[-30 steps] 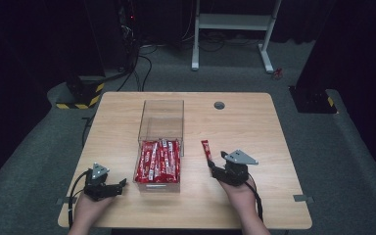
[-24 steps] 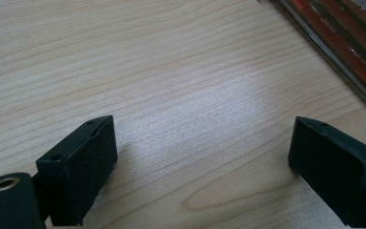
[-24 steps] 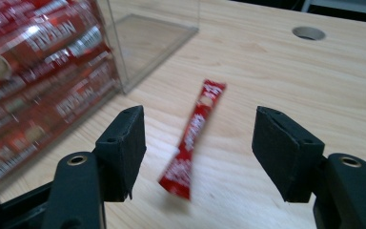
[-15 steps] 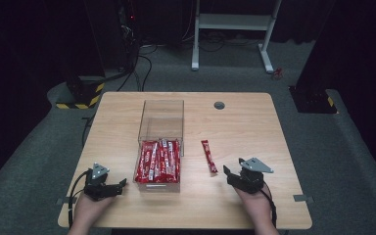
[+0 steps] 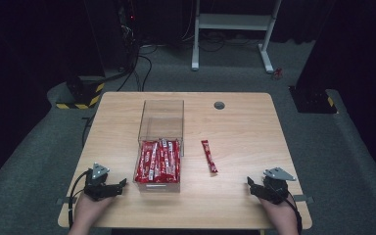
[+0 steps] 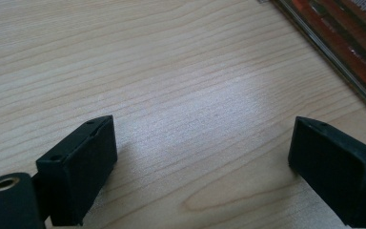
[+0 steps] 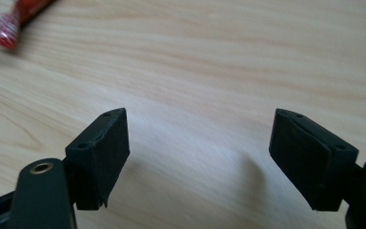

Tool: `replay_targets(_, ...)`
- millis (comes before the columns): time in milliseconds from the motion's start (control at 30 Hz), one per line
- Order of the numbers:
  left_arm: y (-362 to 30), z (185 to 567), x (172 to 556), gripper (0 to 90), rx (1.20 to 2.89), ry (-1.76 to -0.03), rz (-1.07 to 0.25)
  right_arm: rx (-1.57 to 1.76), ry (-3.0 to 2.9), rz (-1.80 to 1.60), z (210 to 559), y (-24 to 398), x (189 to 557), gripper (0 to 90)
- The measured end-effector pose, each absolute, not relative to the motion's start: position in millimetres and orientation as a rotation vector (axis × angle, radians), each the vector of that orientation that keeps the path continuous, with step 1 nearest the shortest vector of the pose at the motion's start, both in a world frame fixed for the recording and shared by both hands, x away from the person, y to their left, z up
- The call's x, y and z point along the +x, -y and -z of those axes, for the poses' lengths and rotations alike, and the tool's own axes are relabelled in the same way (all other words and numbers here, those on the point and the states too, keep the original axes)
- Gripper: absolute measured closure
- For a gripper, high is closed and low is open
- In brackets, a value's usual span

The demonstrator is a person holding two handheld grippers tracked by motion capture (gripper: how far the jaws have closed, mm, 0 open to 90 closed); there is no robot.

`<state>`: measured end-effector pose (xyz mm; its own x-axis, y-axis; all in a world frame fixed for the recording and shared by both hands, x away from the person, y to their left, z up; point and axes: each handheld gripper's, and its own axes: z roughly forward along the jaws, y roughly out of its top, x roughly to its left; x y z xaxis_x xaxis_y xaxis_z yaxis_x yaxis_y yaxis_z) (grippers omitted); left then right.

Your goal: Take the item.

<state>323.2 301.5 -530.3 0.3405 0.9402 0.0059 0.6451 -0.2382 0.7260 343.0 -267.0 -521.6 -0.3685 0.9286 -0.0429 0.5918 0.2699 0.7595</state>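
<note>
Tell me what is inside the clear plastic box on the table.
The clear plastic box holds red snack sachets packed side by side in its near half; its far half looks empty. Whether more lie beneath that top layer is hidden.

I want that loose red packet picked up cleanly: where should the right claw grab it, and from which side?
Probably at mid-length of the red packet, from straight above with the jaws across its narrow width. It lies flat and alone on the table, its long axis running away from the person, clear of the clear box.
</note>
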Motion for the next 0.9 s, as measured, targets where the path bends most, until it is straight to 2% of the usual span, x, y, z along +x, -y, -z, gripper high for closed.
replay_targets(67, -301.2, 530.4, 323.3, 9.3, 1.972, -1.385, -0.6, 1.411, -2.069, -0.899, 522.2, 273.7, 342.1, 16.8)
replay_targets(367, -300.9, 530.5, 323.4, 9.4, 1.969, -1.385, -0.603, 1.502, -2.055, -0.833, 524.1, 274.3, 345.5, 11.2)
replay_targets(567, -300.3, 530.3, 322.9, 9.7, 1.969, -1.391, -0.607, 1.511, -2.049, -0.834, 524.3, 265.4, 357.9, 11.2)
replay_targets(900, -299.6, 530.4, 322.1, 10.2, 1.961, -1.397, -0.608, 1.512, -2.043, -0.828, 524.3, 264.9, 358.9, 11.2)
